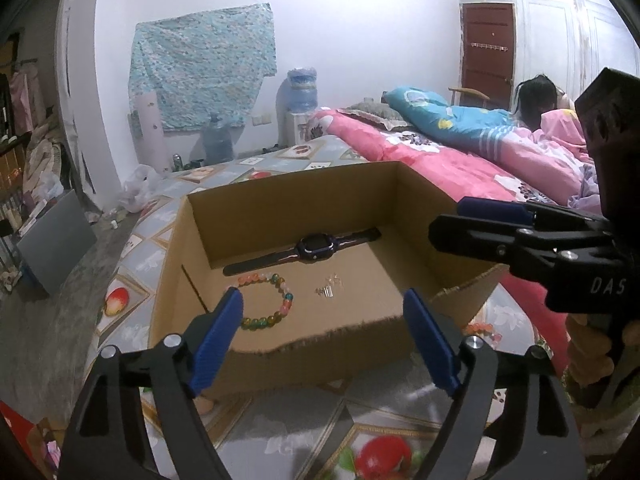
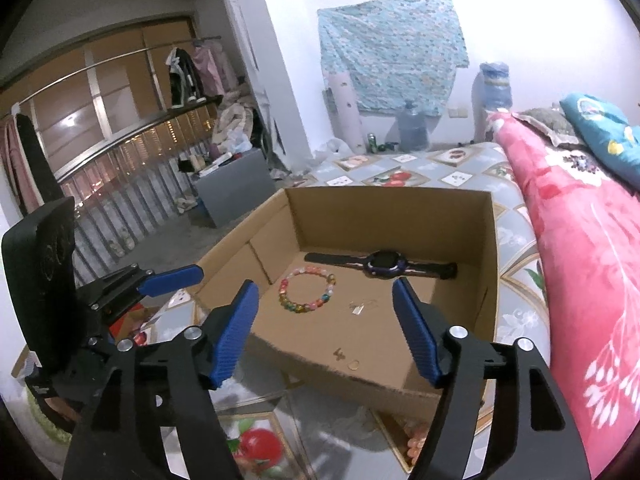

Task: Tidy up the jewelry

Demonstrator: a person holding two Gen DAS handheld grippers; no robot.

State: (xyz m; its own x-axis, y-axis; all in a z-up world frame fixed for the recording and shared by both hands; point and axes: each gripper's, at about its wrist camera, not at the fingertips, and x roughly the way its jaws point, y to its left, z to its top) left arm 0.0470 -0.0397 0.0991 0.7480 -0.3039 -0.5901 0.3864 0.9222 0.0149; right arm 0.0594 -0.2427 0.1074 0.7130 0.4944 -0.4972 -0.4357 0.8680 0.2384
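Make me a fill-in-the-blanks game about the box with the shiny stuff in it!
1. The bead bracelet lies inside the cardboard ____.
2. The watch lies along the box's ____ wall, seen from the grippers.
3. Both the left gripper and the right gripper have their jaws ____, with nothing held.
4. The pads on the gripper fingers are coloured ____.

Missing words: box; far; open; blue
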